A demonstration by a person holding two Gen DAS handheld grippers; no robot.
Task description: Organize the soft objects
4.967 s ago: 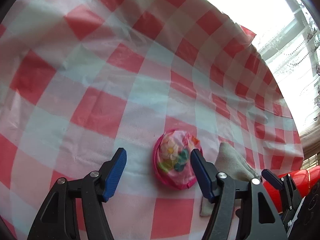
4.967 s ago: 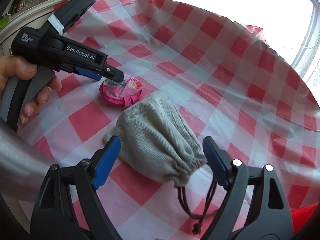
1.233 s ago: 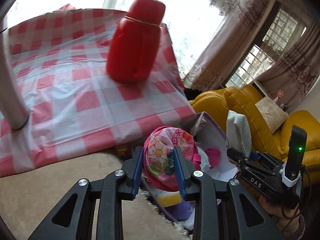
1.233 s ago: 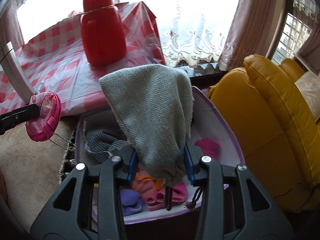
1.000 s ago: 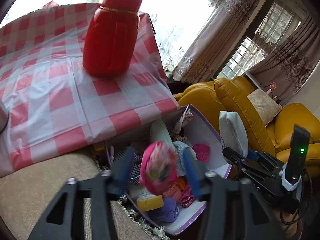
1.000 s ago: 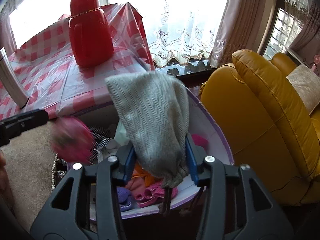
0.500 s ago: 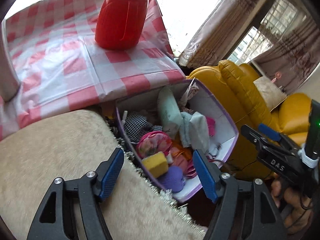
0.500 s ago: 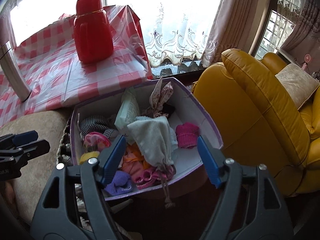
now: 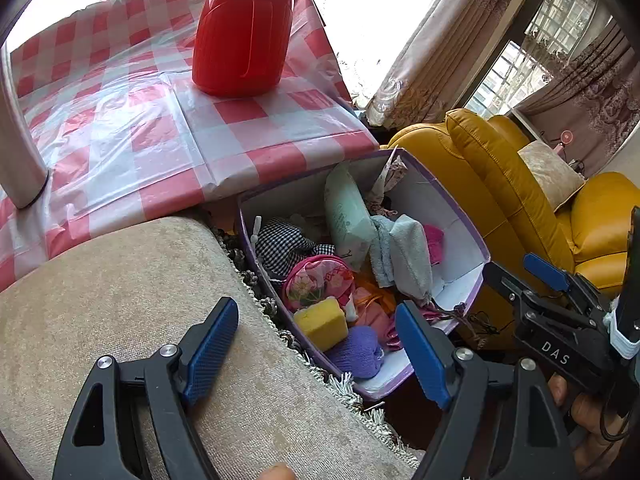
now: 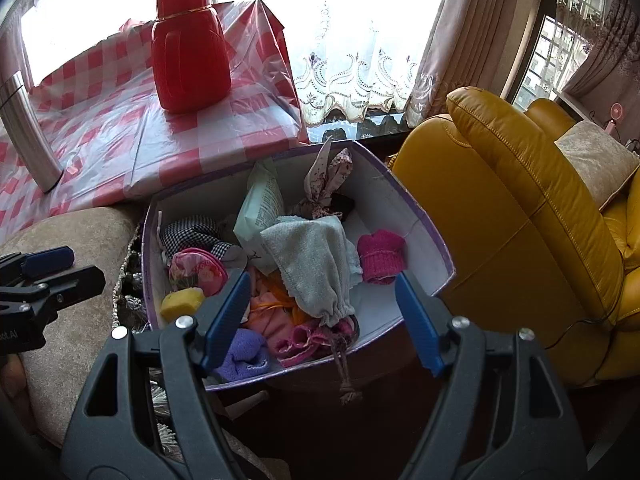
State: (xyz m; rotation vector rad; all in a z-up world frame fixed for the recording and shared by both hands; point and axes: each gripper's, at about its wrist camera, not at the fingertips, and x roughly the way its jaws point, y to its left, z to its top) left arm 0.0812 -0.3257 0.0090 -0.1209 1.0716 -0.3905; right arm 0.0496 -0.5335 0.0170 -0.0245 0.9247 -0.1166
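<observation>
A purple-rimmed white box (image 9: 460, 216) (image 10: 424, 216) holds several soft things. The pink floral pouch (image 9: 318, 282) (image 10: 196, 270) lies at its left side beside a yellow sponge (image 9: 320, 322) (image 10: 182, 302). The grey drawstring bag (image 9: 408, 256) (image 10: 316, 264) lies in the middle, its cord over the front rim. My left gripper (image 9: 316, 350) is open and empty above the box's near edge. My right gripper (image 10: 324, 318) is open and empty above the box's front.
A red thermos (image 9: 244, 36) (image 10: 188, 48) stands on the red checked tablecloth (image 9: 120, 128) behind the box. A beige cushion (image 9: 120, 320) lies to the left. A yellow leather sofa (image 10: 520, 220) stands to the right.
Both grippers carried the pouch and the bag from the table over to the box and opened. The pouch and the bag now lie in the box. Both grippers have pulled back slightly.
</observation>
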